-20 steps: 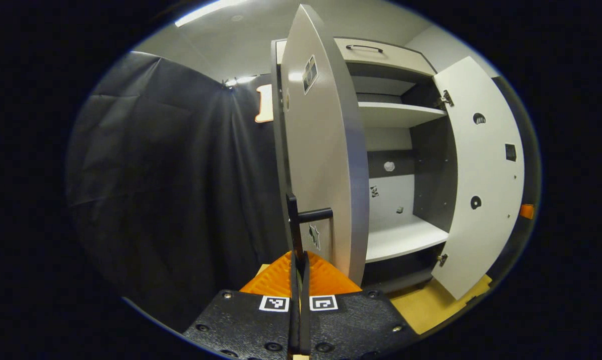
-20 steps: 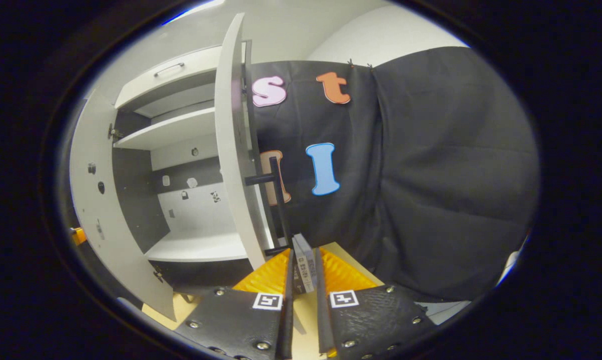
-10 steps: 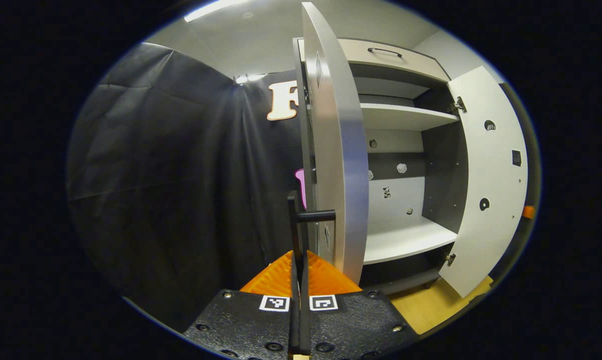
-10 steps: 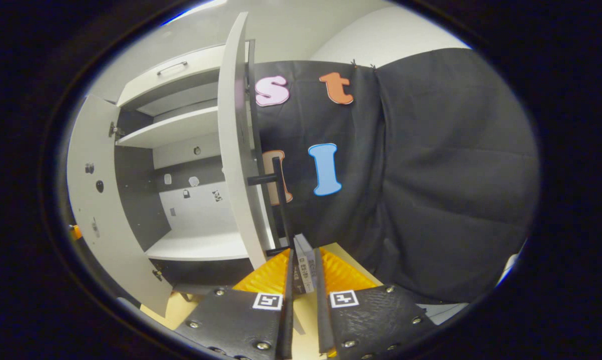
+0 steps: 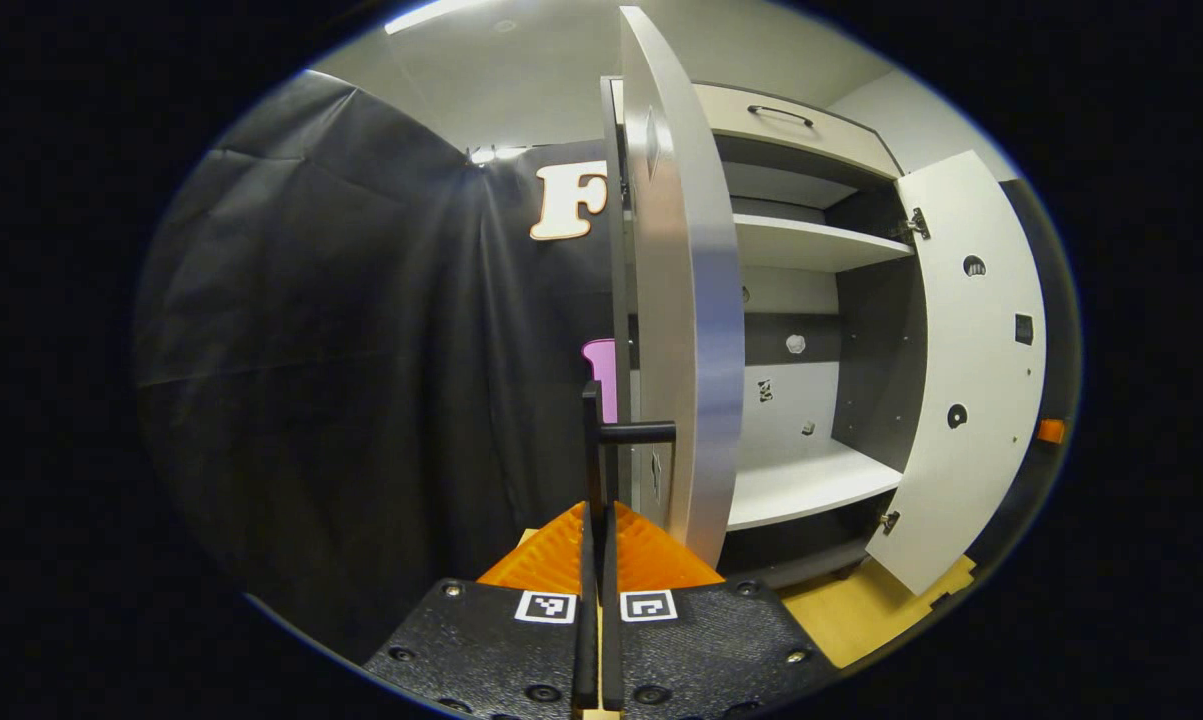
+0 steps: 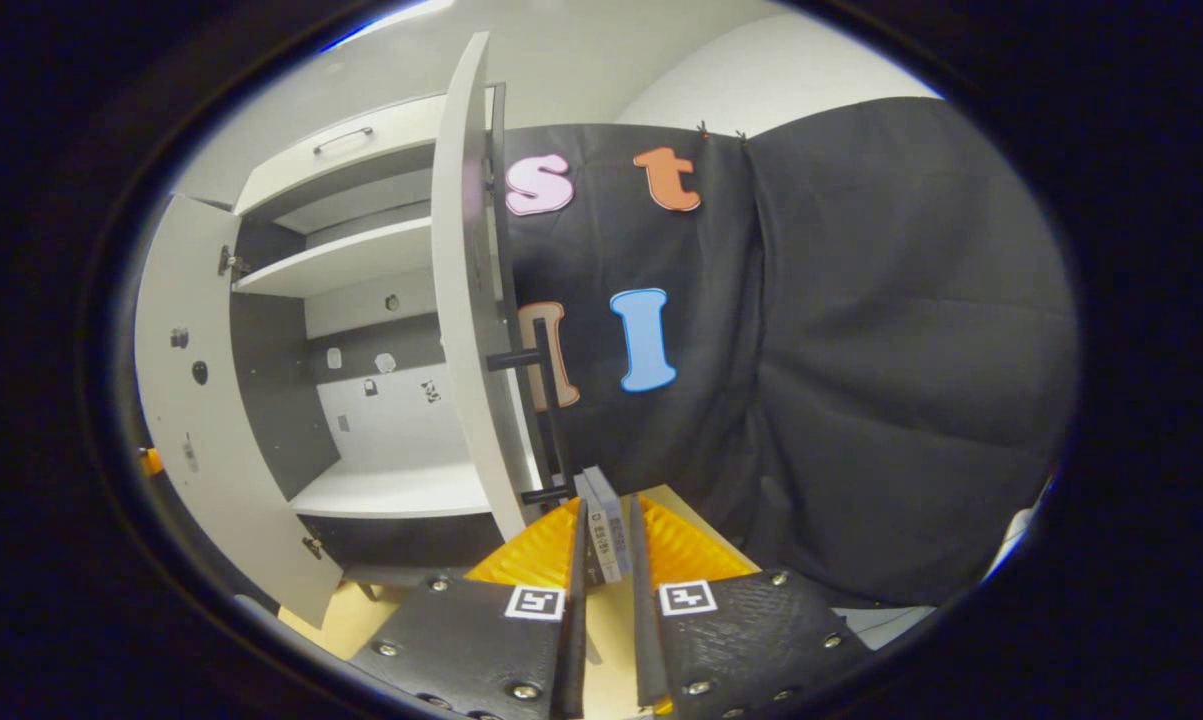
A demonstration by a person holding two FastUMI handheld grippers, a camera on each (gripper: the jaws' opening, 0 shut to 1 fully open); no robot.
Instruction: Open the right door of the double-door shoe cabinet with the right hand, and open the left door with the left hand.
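Left gripper view, nearest: left claw point(image 5: 597, 520) with its fingers drawn tight together on the lower end of the left door's handle point(image 5: 595, 450), a dark vertical bar; both fingers appear to press on it. Just beyond, the left door point(image 5: 686, 330) stands edge-on, swung well out from the shoe cabinet point(image 5: 811, 480). Farther off, the right door point(image 5: 966, 380) hangs wide open, inner face showing (hinges visible at its inner edge). Bare shelves between the two doors.

Right gripper view, nearest: right claw point(image 6: 606, 525) at a narrow gap, fingers on either side of the bottom of the right door's handle point(image 6: 546, 400); a small labelled block sits between them, and whether both fingers actually press the bar cannot be told. Behind it the right door point(image 6: 466, 330) is edge-on, swung out; the left door point(image 6: 206, 400) is open beyond, across the cabinet interior.

Progress, as judged: both doors look open, so the task seems essentially done. What is left is at most a little more swing, then letting go of both handles.
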